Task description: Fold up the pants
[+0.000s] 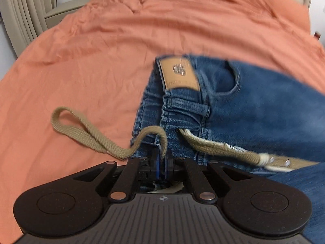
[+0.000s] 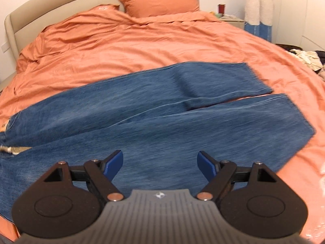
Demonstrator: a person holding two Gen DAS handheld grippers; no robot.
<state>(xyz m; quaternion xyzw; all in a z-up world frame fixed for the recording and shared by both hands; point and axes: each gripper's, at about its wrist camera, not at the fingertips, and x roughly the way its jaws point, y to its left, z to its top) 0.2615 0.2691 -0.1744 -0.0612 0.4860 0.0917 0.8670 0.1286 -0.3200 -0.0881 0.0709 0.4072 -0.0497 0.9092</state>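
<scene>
Blue jeans [image 2: 154, 122] lie on the orange bedspread [image 2: 121, 46], with both legs stretched toward the right. In the left wrist view the waistband [image 1: 182, 109] shows a tan leather patch [image 1: 179, 74] and a beige drawstring [image 1: 95, 134]. My left gripper [image 1: 161, 162] is shut on the waistband edge where the drawstring comes out. My right gripper [image 2: 160, 160] is open and empty, just above the near leg's thigh. The far leg's hem [image 2: 258, 77] and the near leg's hem [image 2: 298, 113] lie a little apart.
Two orange pillows [image 2: 160, 0] lean on the beige headboard [image 2: 14, 22]. A nightstand [image 2: 231, 18] and white plush llamas [image 2: 258, 4] stand at the back right. A clothes pile [image 2: 306, 58] lies on the right. A beige armchair [image 1: 26, 14] stands beyond the bed.
</scene>
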